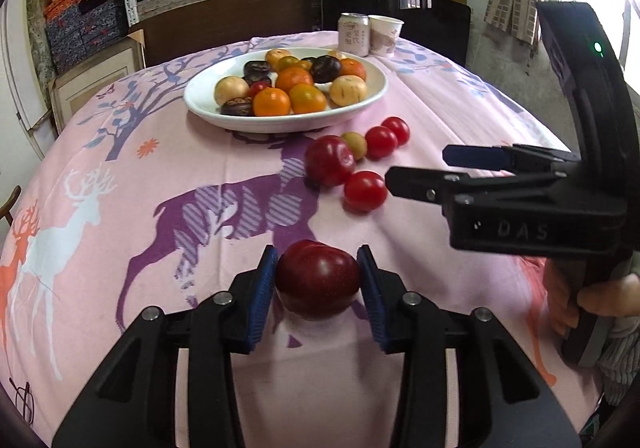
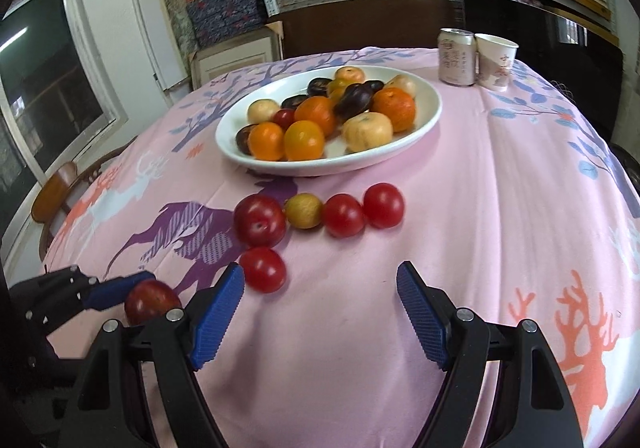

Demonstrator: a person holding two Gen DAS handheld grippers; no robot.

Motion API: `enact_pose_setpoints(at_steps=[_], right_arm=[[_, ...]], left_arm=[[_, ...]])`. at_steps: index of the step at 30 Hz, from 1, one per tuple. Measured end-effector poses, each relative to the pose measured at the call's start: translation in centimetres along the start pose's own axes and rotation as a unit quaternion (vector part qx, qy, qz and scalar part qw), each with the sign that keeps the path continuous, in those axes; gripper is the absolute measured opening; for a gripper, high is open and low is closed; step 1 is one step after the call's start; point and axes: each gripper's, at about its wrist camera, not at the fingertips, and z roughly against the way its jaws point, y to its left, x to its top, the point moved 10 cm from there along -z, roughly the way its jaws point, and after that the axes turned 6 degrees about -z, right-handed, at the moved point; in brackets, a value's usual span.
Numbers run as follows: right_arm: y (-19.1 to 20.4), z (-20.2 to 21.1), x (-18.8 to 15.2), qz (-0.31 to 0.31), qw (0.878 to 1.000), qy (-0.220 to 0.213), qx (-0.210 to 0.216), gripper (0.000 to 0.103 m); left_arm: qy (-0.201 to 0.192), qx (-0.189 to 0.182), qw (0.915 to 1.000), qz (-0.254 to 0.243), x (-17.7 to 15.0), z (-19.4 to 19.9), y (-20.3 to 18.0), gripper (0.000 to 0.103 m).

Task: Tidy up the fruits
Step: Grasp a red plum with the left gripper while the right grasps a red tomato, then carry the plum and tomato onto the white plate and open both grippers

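Note:
My left gripper [image 1: 318, 280] is shut on a dark red plum [image 1: 318, 280], held just above the pink tablecloth; the plum also shows in the right wrist view [image 2: 150, 302]. My right gripper [image 2: 320, 288] is open and empty, low over the cloth, and shows at the right in the left wrist view [image 1: 416, 168]. Loose fruit lies ahead of it: a big red plum [image 2: 259, 220], a yellow-green fruit [image 2: 304, 210] and three red tomatoes [image 2: 263, 269] [image 2: 343, 215] [image 2: 383, 205]. A white plate [image 2: 434, 108] behind holds oranges, dark plums and pale fruits.
A pink drink can [image 2: 456, 56] and a paper cup [image 2: 495, 60] stand at the table's far right edge. A dark chair back [image 2: 360, 24] and shelves of boxes are behind the table. A wooden chair [image 2: 56, 192] stands at the left.

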Motion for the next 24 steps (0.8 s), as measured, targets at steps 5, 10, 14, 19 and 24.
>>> enact_pose_setpoints(at_steps=[5, 10, 14, 19, 24], right_arm=[[0.7, -0.7, -0.5, 0.008, 1.000, 0.013, 0.001, 0.078], [1.8, -1.7, -0.5, 0.025, 0.999, 0.026, -0.001, 0.070], [3.0, -2.5, -0.9, 0.046, 0.998, 0.042, 0.001, 0.053], [3.5, -2.9, -1.0, 0.057, 0.997, 0.045, -0.002, 0.035], [3.6, -2.7, -0.9, 0.055, 0.998, 0.042, 0.005, 0.030]], left_arm=[[-0.007, 0.014, 0.9998, 0.016, -0.1, 0.5, 2.0, 0.040], [-0.005, 0.007, 0.9996, 0.028, -0.3, 0.2, 2.7, 0.040], [-0.001, -0.002, 0.9995, 0.031, -0.4, -0.1, 2.7, 0.040], [0.004, -0.007, 0.9993, 0.036, -0.6, -0.4, 2.7, 0.040], [0.006, -0.002, 0.9995, 0.032, -0.6, -0.5, 2.6, 0.040]])
